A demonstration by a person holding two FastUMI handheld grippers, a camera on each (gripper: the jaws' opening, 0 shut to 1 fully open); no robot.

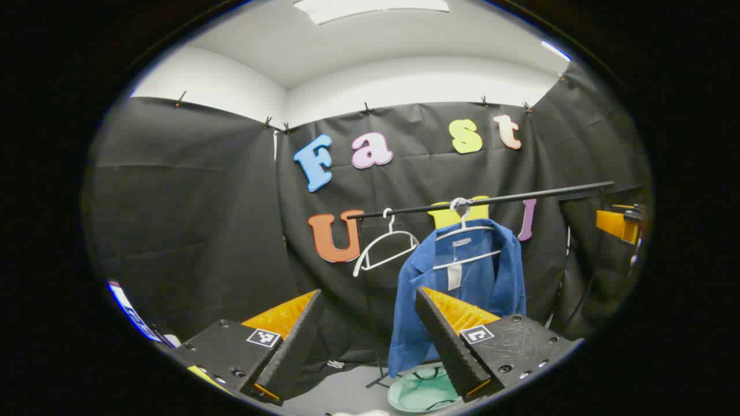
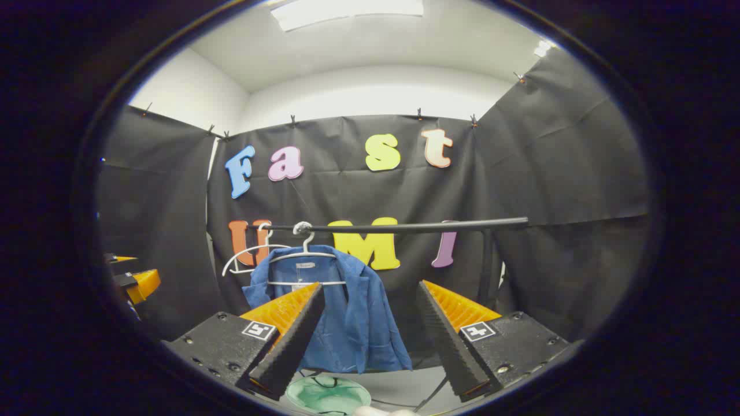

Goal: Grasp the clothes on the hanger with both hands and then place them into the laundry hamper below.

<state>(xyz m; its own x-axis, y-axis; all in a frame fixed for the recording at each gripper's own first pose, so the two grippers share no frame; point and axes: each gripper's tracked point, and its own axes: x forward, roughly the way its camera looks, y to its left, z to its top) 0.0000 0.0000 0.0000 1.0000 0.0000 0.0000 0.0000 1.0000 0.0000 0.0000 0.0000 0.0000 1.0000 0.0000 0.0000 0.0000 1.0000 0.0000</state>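
Observation:
A blue shirt (image 1: 497, 277) (image 2: 352, 312) hangs on a white hanger (image 1: 465, 234) (image 2: 303, 254) from a black rail (image 1: 520, 197) (image 2: 404, 226). Below it on the floor sits a pale green hamper (image 1: 419, 393) (image 2: 326, 394). My left gripper (image 1: 367, 341) is open, some way in front of the shirt, which lies behind its right finger (image 1: 445, 341). My right gripper (image 2: 367, 341) is open too, with the shirt behind its left finger (image 2: 292, 341). The right gripper (image 1: 621, 225) also shows at the right edge of the left gripper view, and the left gripper (image 2: 136, 283) at the left edge of the right gripper view.
A second, bare white hanger (image 1: 384, 248) (image 2: 243, 257) hangs on the rail left of the shirt. The rail's upright post (image 2: 484, 260) stands at the right. Black cloth walls close in on all sides. The grey floor (image 1: 347, 393) lies under the rail.

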